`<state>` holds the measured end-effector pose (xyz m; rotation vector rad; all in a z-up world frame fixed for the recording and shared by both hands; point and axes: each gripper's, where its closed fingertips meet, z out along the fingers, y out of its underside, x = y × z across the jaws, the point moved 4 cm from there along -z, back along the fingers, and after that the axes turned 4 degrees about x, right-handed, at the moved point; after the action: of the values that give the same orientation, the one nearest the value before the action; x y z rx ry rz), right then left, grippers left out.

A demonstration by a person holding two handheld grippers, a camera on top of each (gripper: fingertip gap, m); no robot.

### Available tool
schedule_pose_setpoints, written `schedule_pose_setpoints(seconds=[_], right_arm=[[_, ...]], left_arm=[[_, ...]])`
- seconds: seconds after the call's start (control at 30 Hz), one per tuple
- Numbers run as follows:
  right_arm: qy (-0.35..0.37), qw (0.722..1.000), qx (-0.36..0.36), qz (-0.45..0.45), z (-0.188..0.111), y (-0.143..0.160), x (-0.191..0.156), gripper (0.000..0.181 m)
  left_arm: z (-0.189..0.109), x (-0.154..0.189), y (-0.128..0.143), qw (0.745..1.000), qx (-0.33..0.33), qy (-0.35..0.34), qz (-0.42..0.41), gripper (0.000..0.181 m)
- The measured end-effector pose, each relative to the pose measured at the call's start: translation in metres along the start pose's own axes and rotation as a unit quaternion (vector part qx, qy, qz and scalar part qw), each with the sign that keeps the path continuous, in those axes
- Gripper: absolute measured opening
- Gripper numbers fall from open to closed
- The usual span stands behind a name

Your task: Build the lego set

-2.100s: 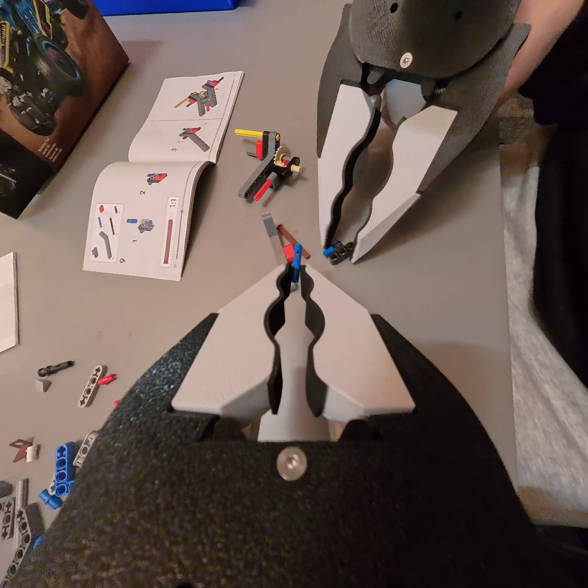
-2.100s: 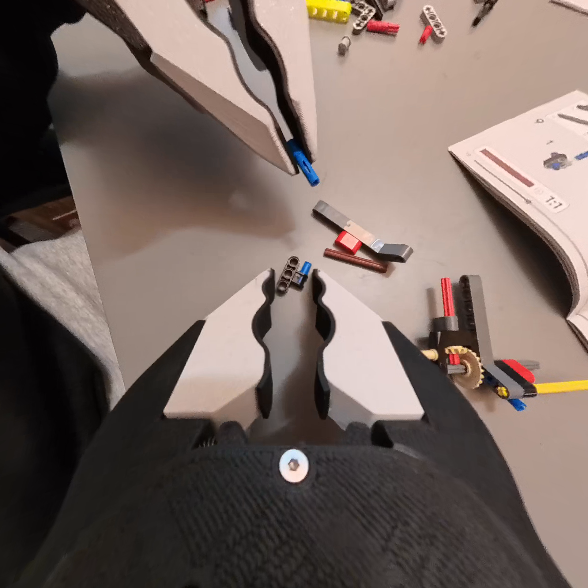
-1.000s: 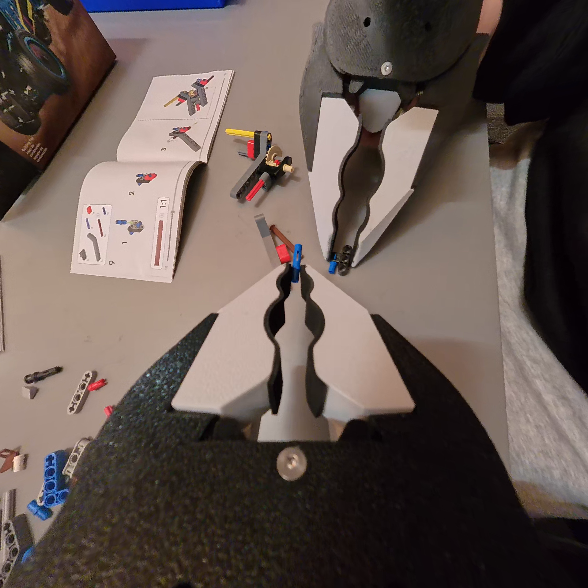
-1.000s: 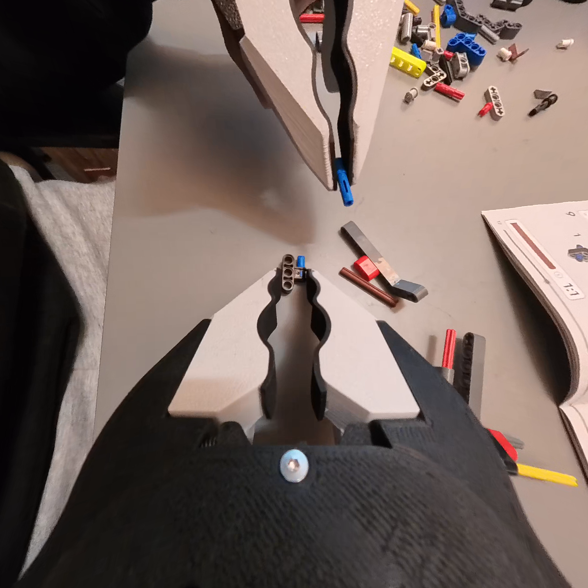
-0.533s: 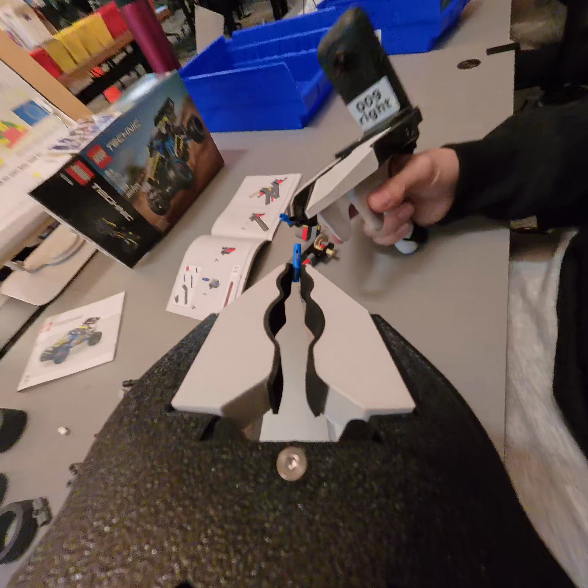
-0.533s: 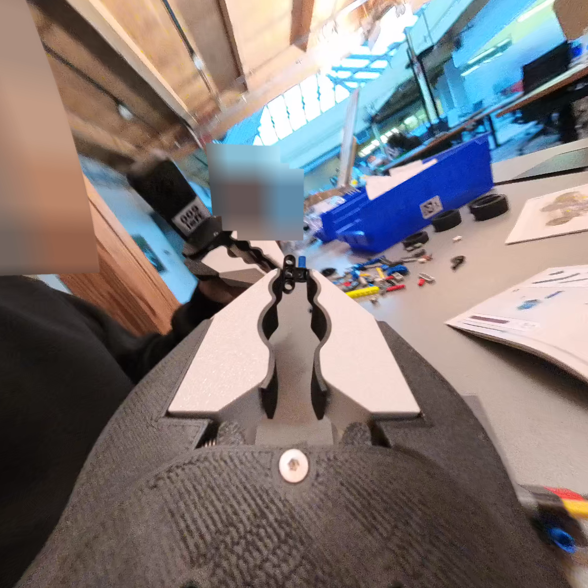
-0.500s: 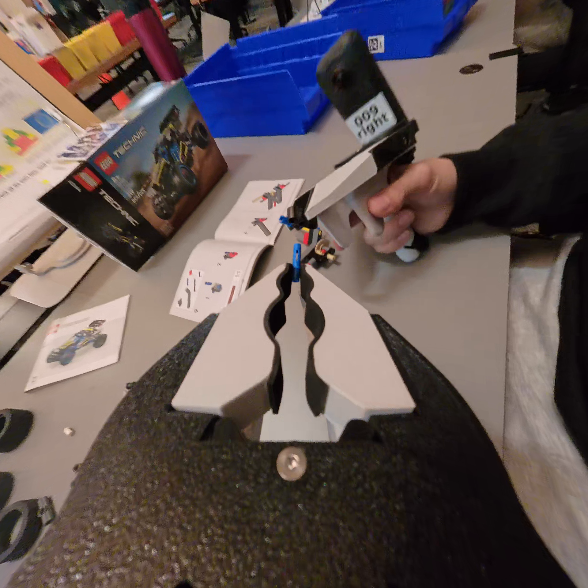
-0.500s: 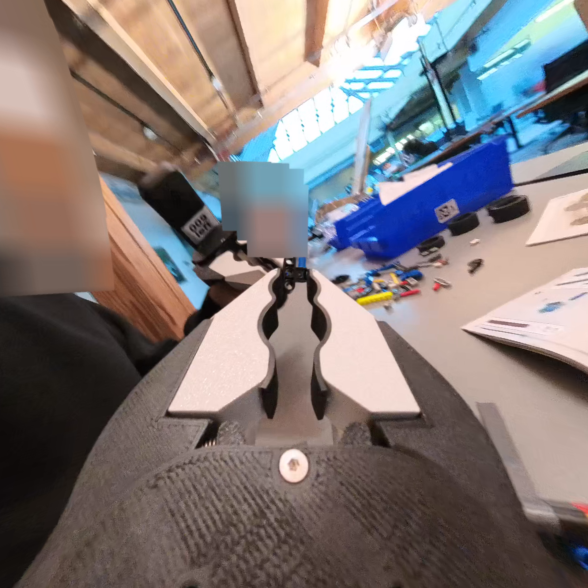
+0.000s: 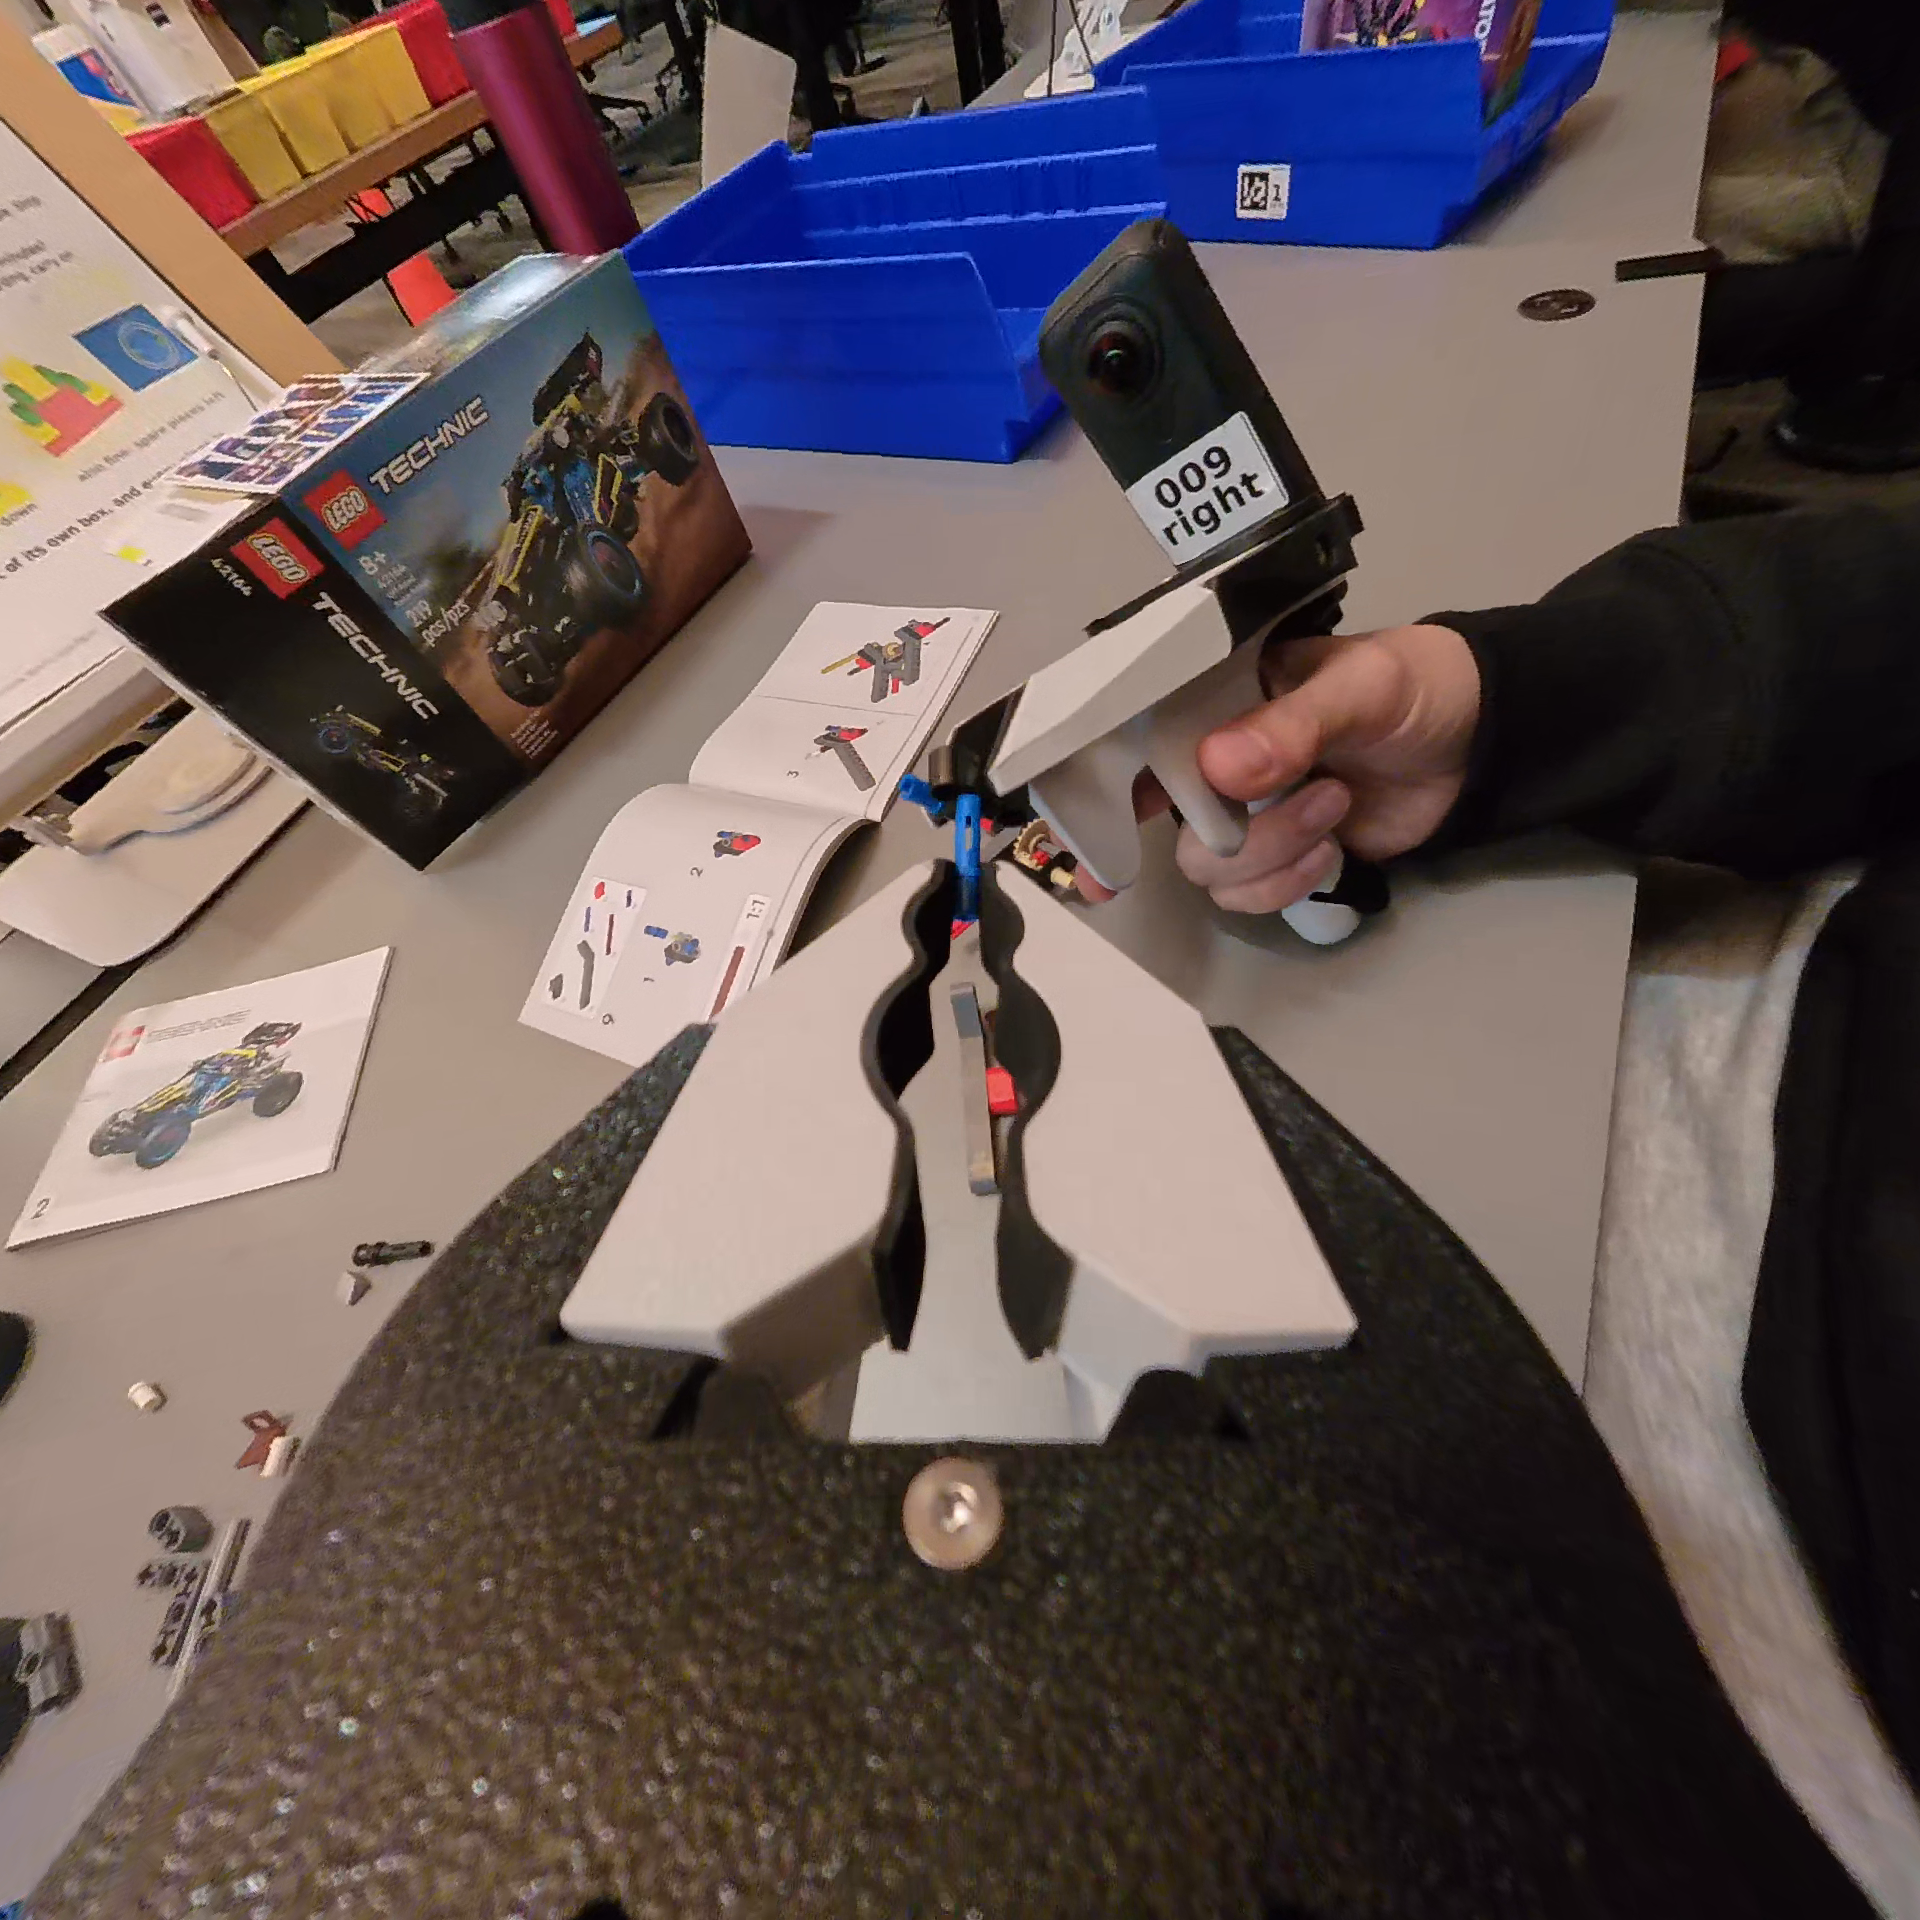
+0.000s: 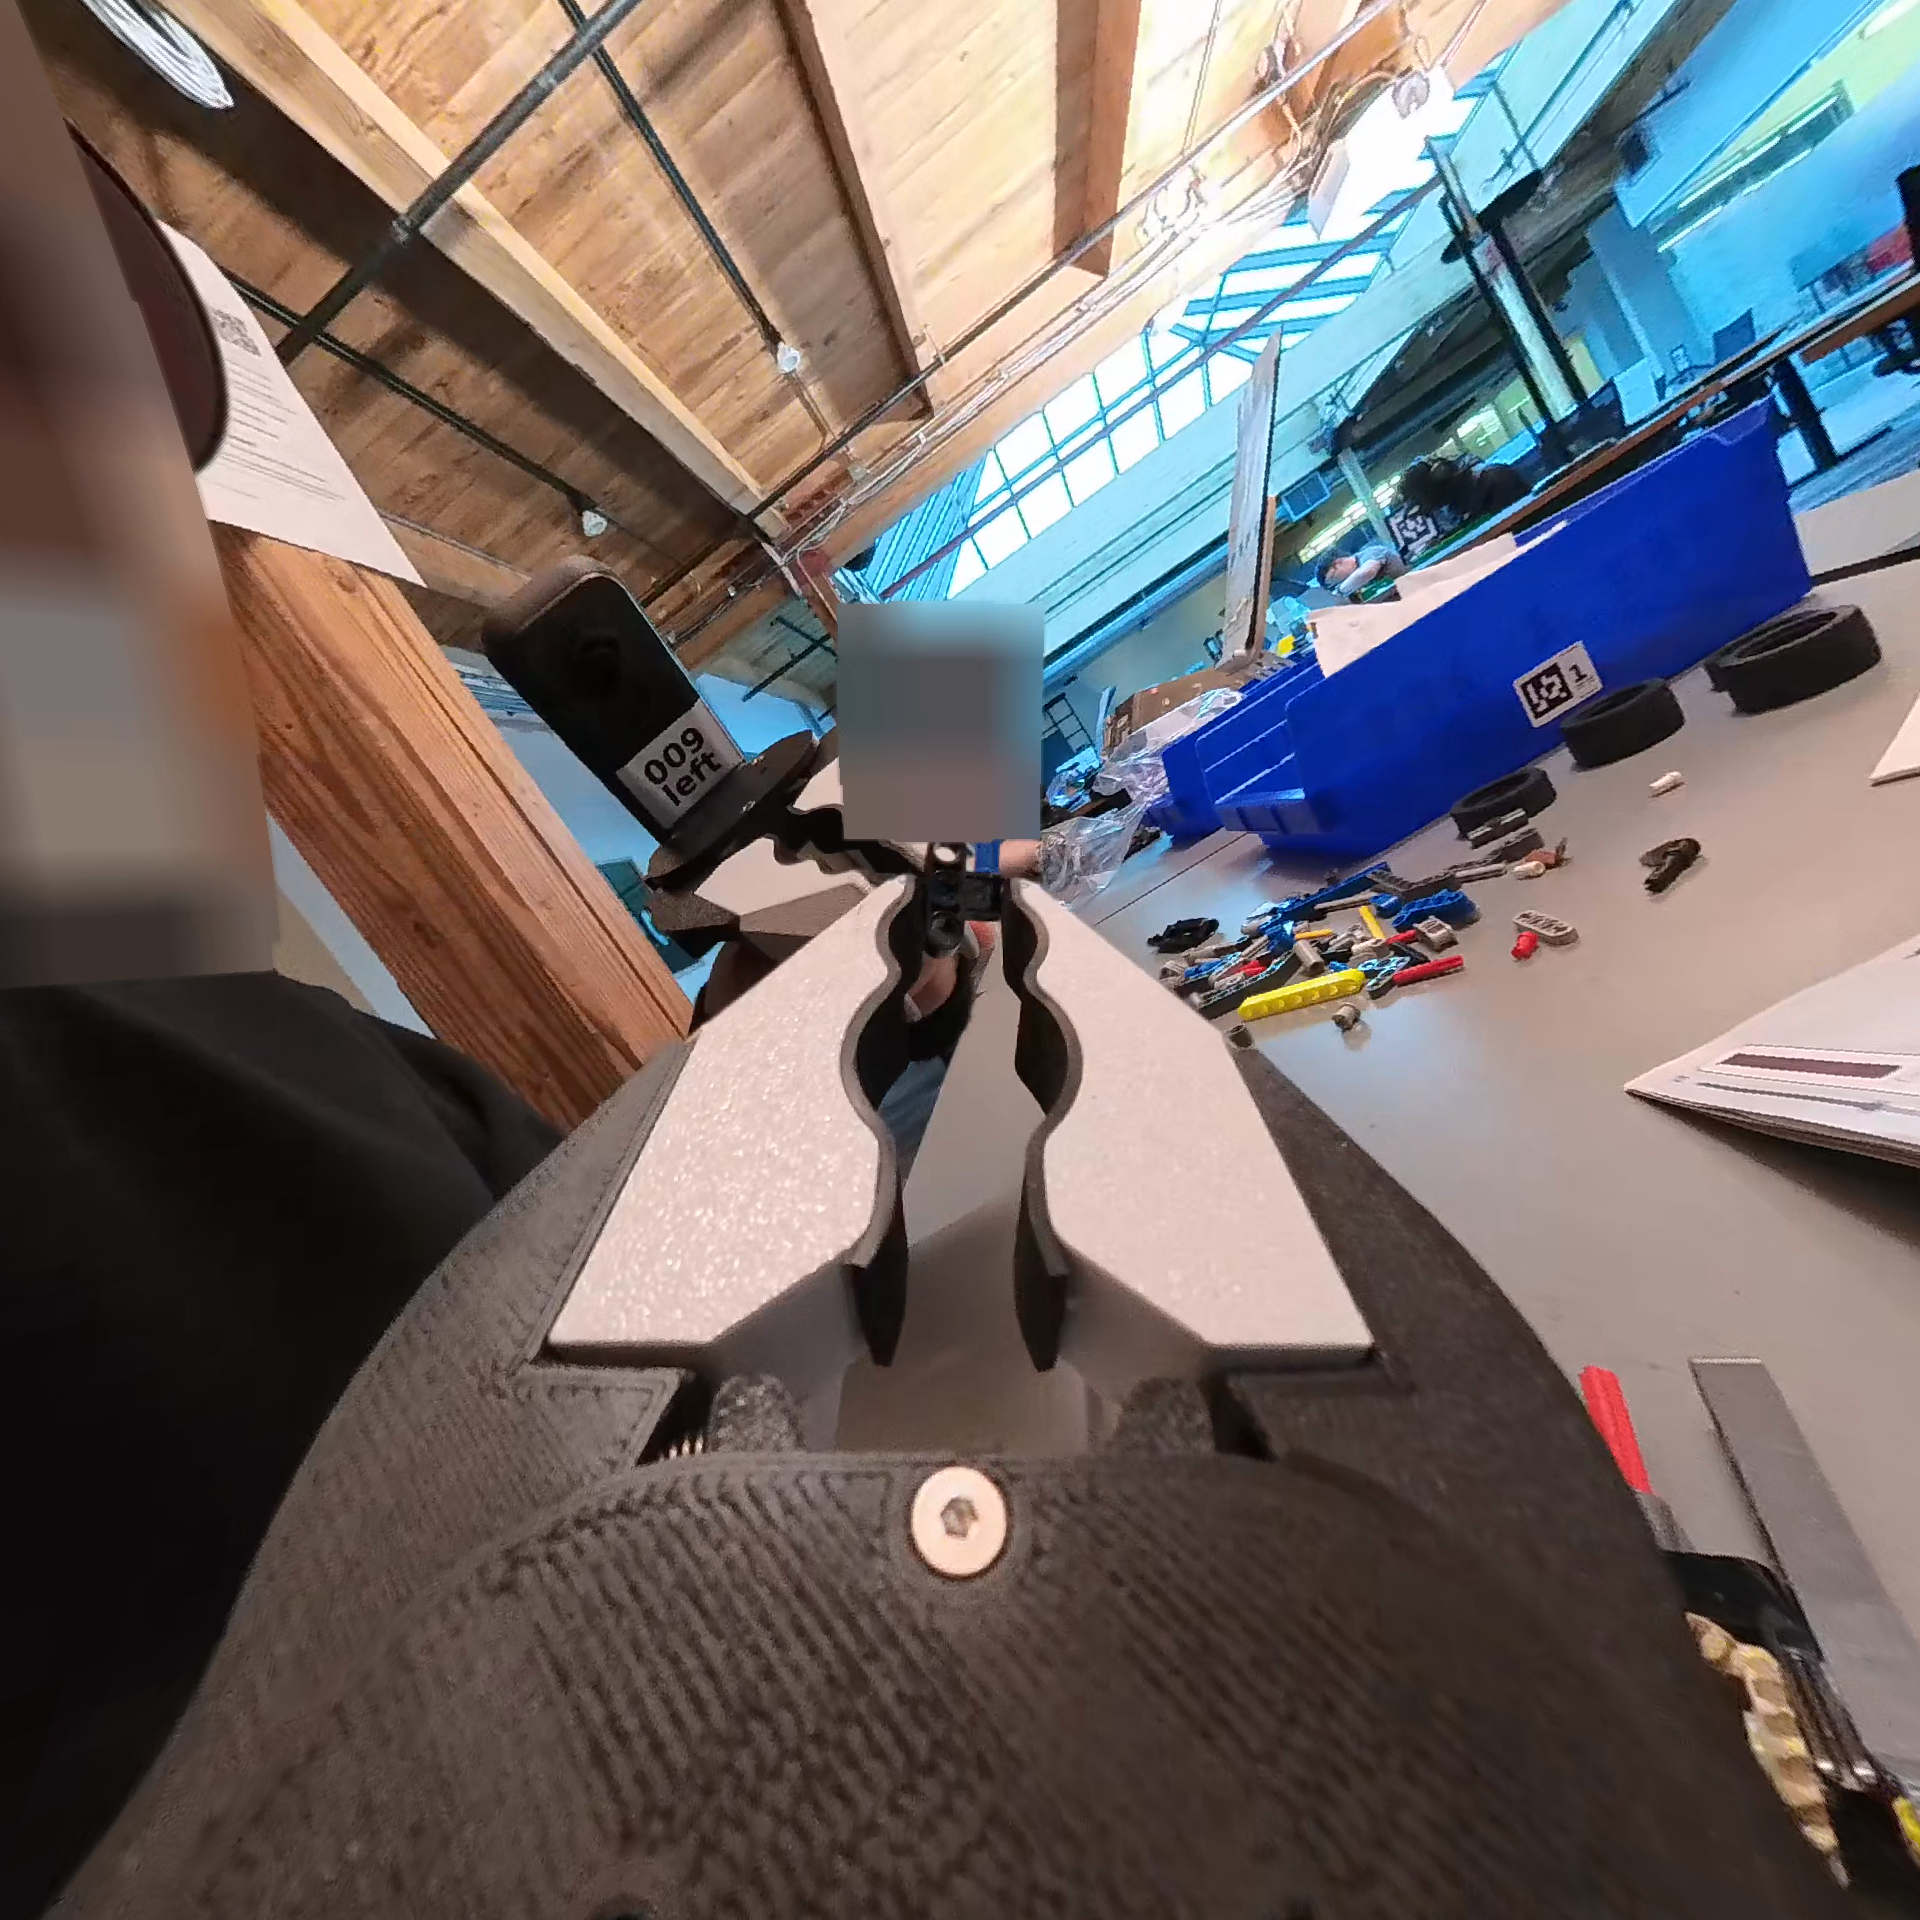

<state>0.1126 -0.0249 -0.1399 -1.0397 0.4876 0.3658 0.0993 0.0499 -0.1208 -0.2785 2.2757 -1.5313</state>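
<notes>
My left claw [image 9: 966,883] is pinching a blue pin [image 9: 968,844] that stands upright out of its tips, lifted off the grey desk [image 9: 1403,1091]; seen through the gap between my left fingers [image 9: 790,1122], a grey bent beam [image 9: 972,1091] and a small red piece [image 9: 1001,1091] lie on the desk beneath; just past the pin, my right claw [image 9: 951,784] comes in from the right, gripped in my right hand [image 9: 1340,769], and it is pressed onto a small black connector with a blue pin [image 10: 954,899], which sits just beside the tip of the pin my left claw carries, though I cannot tell whether the two pieces touch; in the right wrist view that connector shows clamped at my tips, with the left claw's camera body behind it; farther left the open instruction booklet [image 9: 727,831] lies mid-desk, a second leaflet [image 9: 208,1091] nearer the left edge, and loose pieces [image 10: 1340,945] scattered toward the left side; beyond the booklet stands the set's box [image 9: 436,582], and at the far edge sit blue bins [image 9: 904,281] with black tyres [image 10: 1621,722] beside them.
</notes>
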Motion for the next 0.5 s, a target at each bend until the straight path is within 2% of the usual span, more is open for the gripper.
schedule_pose_setpoints(seconds=[0.33,0.5], right_arm=[[0.005,1.0,0.004,-0.004,0.0005,-0.0004,0.0009,0.014],[0.021,0.999,0.001,-0.035,0.0017,-0.0009,0.0,0.013]], left_arm=[[0.0027,0.0013,0.001,1.0,-0.006,0.001,-0.015,0.003],[0.0025,0.0008,0.0014,0.999,-0.005,0.009,-0.052,0.003]])
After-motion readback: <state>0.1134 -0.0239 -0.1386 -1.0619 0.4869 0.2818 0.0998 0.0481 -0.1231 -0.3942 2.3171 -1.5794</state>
